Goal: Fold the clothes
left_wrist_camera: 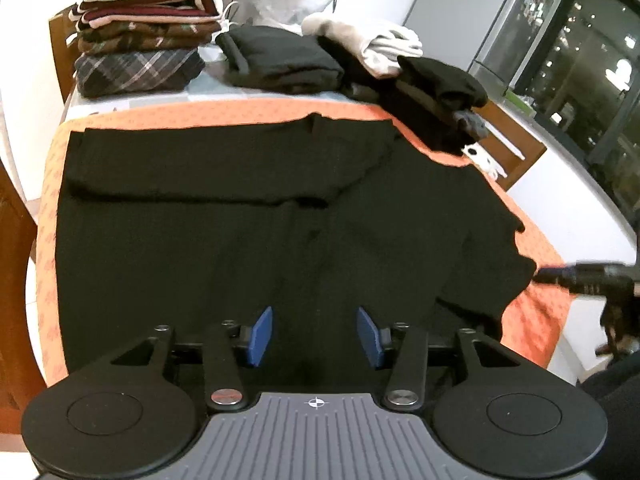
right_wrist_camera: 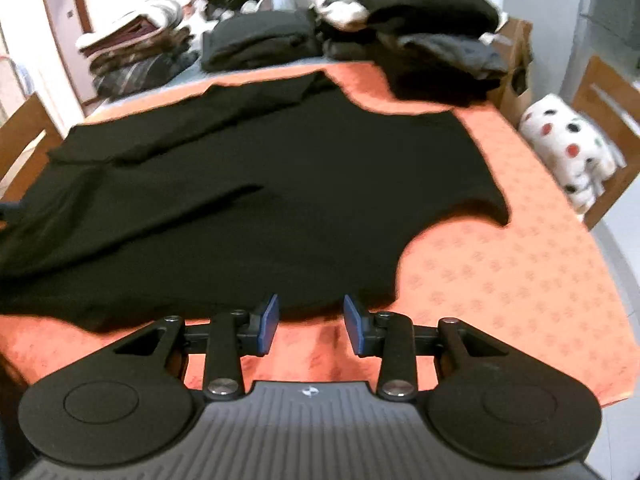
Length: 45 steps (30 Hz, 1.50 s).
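Note:
A black garment lies spread flat on the orange tablecloth, with one part folded across its far end. It also shows in the right wrist view. My left gripper is open and empty, hovering over the garment's near part. My right gripper is open and empty, just short of the garment's near edge, over the orange cloth. The right gripper also shows blurred at the right edge of the left wrist view.
A stack of folded clothes stands at the far left. A folded black piece and an unfolded black and white pile lie at the far end. Wooden chairs flank the table. A spotted white plush sits on the right chair.

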Each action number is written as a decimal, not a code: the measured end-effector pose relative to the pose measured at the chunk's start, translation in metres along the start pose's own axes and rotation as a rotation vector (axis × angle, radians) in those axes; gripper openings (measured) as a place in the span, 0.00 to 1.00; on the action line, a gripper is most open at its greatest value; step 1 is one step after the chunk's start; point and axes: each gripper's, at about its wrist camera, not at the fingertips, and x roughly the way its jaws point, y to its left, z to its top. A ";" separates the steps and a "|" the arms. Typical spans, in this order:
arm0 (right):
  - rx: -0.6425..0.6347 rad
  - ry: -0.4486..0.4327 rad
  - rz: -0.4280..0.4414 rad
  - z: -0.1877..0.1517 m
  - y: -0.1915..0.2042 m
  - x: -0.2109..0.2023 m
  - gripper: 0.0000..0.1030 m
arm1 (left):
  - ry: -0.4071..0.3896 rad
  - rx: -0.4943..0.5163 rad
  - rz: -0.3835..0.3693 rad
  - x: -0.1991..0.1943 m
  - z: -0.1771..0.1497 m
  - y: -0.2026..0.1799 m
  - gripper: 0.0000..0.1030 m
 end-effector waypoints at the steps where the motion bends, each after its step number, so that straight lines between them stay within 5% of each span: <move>1: 0.013 -0.018 -0.014 0.003 -0.002 0.002 0.40 | 0.003 0.000 0.002 0.000 -0.001 0.000 0.50; 11: 0.001 0.042 -0.043 0.010 0.000 0.024 0.40 | -0.025 0.024 0.032 -0.016 -0.007 0.002 0.53; 27: -0.325 0.050 0.222 0.016 0.079 -0.008 0.41 | 0.001 0.036 0.119 -0.059 -0.048 0.018 0.56; 37: -0.262 0.036 0.234 0.023 0.084 -0.004 0.42 | -0.026 0.000 0.167 -0.074 -0.058 0.023 0.59; 45: -0.017 0.002 0.114 0.036 0.035 -0.007 0.42 | -0.073 -0.029 0.138 -0.076 -0.038 0.010 0.60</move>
